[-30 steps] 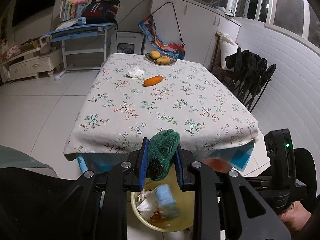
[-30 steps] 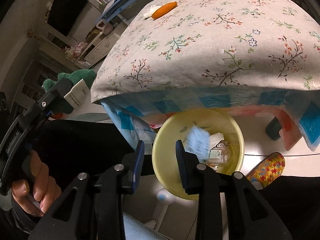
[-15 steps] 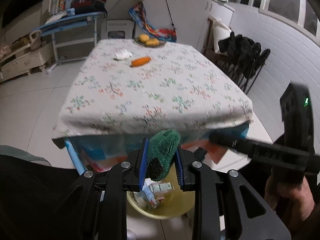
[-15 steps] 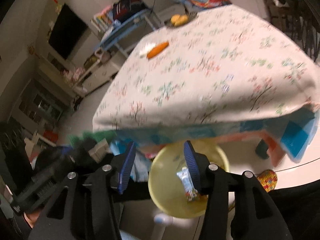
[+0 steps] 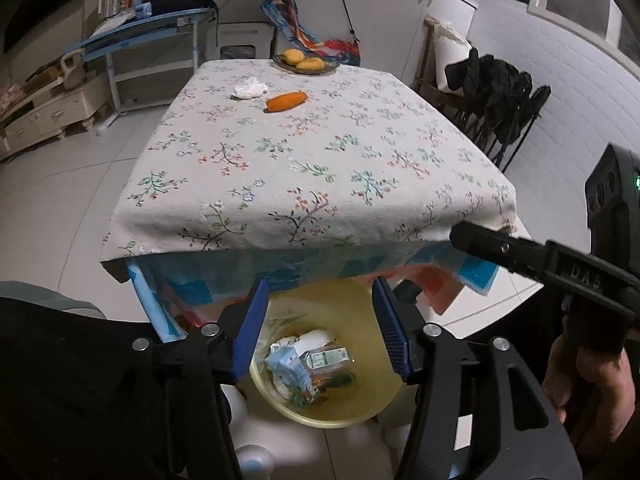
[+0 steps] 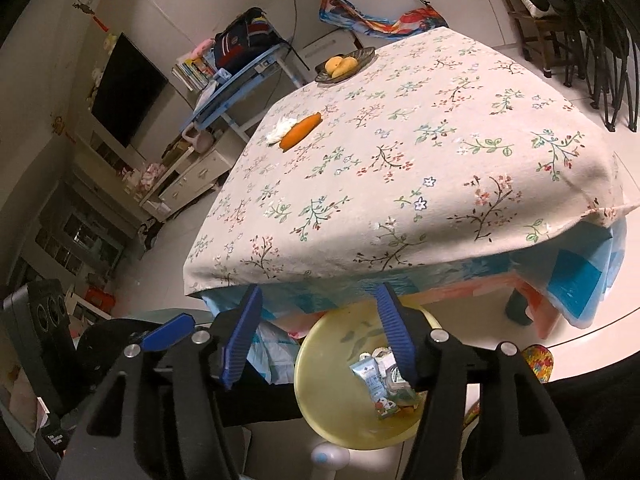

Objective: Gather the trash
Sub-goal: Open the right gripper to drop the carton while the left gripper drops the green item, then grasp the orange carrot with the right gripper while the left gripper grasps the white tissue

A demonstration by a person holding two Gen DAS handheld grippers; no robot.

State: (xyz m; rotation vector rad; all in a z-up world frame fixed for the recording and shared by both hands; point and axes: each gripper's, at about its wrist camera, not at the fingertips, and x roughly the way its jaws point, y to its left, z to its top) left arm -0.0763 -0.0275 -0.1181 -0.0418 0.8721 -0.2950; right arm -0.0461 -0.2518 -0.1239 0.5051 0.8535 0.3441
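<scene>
A yellow trash bin (image 5: 360, 408) stands on the floor below the table's near edge, with packets and wrappers (image 5: 308, 364) inside; it also shows in the right wrist view (image 6: 332, 380). My left gripper (image 5: 320, 328) is open and empty right above the bin. My right gripper (image 6: 320, 332) is open and empty, above and left of the bin. A crumpled white tissue (image 5: 250, 89) lies on the far part of the floral tablecloth (image 5: 320, 160), next to an orange carrot (image 5: 286, 101). The green item I held is out of sight.
A plate of yellow fruit (image 5: 306, 63) sits at the table's far edge. Black chairs (image 5: 500, 100) stand to the right. A blue desk (image 5: 152, 28) and a low cabinet (image 5: 48, 108) stand at the far left. My right gripper's body (image 5: 560, 268) reaches in from the right.
My left gripper has opened and the green item it held is gone from its jaws. Both grippers have tilted up toward the table. The right gripper has opened wider.
</scene>
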